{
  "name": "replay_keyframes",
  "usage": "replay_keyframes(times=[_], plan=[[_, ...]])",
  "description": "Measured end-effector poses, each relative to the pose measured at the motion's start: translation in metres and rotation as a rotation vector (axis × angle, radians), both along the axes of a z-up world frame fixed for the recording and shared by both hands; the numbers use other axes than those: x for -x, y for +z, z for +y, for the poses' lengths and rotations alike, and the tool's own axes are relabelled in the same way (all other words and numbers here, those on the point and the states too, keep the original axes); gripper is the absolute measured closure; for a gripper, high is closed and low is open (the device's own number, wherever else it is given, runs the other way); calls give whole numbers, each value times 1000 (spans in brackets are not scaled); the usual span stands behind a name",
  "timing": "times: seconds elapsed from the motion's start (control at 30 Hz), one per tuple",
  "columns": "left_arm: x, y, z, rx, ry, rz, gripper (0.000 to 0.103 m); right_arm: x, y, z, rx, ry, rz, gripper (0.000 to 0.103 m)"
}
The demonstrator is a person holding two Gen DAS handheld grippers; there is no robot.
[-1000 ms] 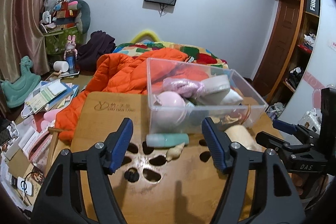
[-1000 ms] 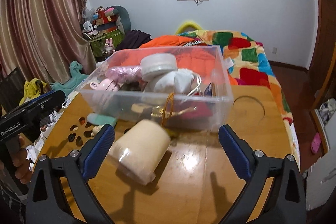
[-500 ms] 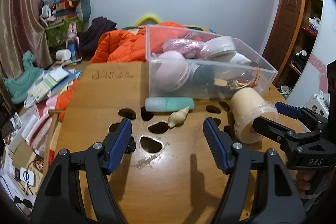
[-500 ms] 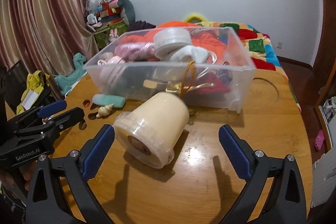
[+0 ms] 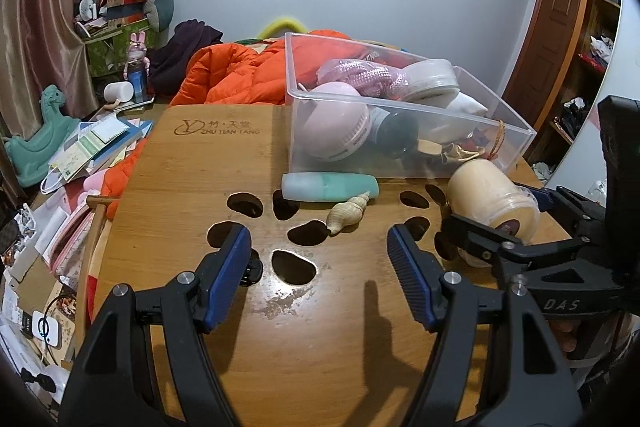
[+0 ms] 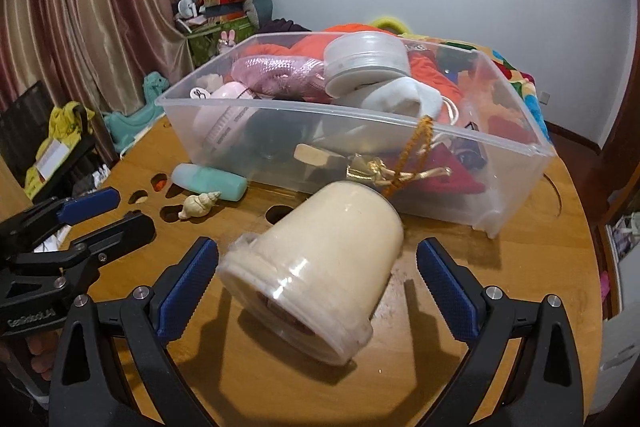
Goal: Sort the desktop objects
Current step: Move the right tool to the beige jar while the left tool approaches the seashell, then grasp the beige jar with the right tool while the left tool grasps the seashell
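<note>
A cream jar (image 6: 320, 267) lies on its side on the wooden table (image 6: 520, 267), lid end toward my right gripper (image 6: 317, 261). That gripper is open, one pad on each side of the jar, neither pressing on it. Behind the jar stands a clear plastic bin (image 6: 516, 147) full of items. In the left wrist view my left gripper (image 5: 318, 251) is open above bare wood, with nothing between its pads. Just beyond it lie a seashell (image 5: 348, 213) and a teal bottle (image 5: 330, 187), with the bin (image 5: 516, 131) behind them. The jar (image 5: 490, 195) and right gripper (image 5: 506, 217) show at the right.
Several cut-out holes (image 5: 294, 267) pierce the table near the left gripper. An orange jacket (image 5: 240, 75) lies behind the table. Books and papers (image 5: 92, 147) crowd the floor at the left. The left gripper (image 6: 104, 215) shows at the left of the right wrist view.
Both grippers have come down toward the table. The right one has closed in on the jar, which now lies between its pads. The left one now looks down on the shell and bottle.
</note>
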State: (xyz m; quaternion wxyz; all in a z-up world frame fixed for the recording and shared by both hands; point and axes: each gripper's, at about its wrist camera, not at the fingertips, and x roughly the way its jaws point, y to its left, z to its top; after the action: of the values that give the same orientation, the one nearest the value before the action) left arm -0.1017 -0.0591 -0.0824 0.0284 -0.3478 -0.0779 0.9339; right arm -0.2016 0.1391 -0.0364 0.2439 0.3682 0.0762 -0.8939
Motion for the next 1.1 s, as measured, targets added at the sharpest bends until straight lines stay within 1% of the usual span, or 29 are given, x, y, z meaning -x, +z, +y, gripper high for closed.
replay_keyframes(times=[0.07, 0.17, 0.23, 0.33, 0.4, 0.47, 0.6, 0.7, 0.77, 0.87, 0.97, 1.1], plan=[[2, -1, 1, 1, -2, -2, 33, 1, -2, -2, 1, 14, -15, 8], [6, -2, 4, 3, 1, -3, 33, 0, -3, 0, -9, 6, -10, 17], [8, -1, 6, 6, -3, 0, 33, -1, -3, 5, 24, 9, -31, 17], [11, 1, 12, 26, -13, 5, 34, -3, -3, 13, 46, 11, -43, 17], [14, 1, 16, 33, -24, 1, 41, -5, -3, 17, 49, 8, -40, 18], [18, 0, 21, 36, -32, -8, 43, -9, -2, 24, 65, 3, -28, 18], [26, -3, 25, 33, -41, -30, 50, -13, -2, 35, 94, -12, -28, 18], [32, -5, 27, 37, -33, -51, 57, -12, 1, 41, 128, -23, -33, 18], [34, -6, 27, 25, -20, -62, 60, -12, 3, 47, 147, -26, -31, 18], [38, -8, 27, 19, -10, -74, 69, -14, 7, 52, 166, -32, -18, 17], [39, -9, 30, 37, -8, -83, 72, -16, 11, 56, 187, -32, -14, 17], [41, -11, 36, 69, -10, -89, 72, -15, 15, 61, 203, -40, -11, 17]])
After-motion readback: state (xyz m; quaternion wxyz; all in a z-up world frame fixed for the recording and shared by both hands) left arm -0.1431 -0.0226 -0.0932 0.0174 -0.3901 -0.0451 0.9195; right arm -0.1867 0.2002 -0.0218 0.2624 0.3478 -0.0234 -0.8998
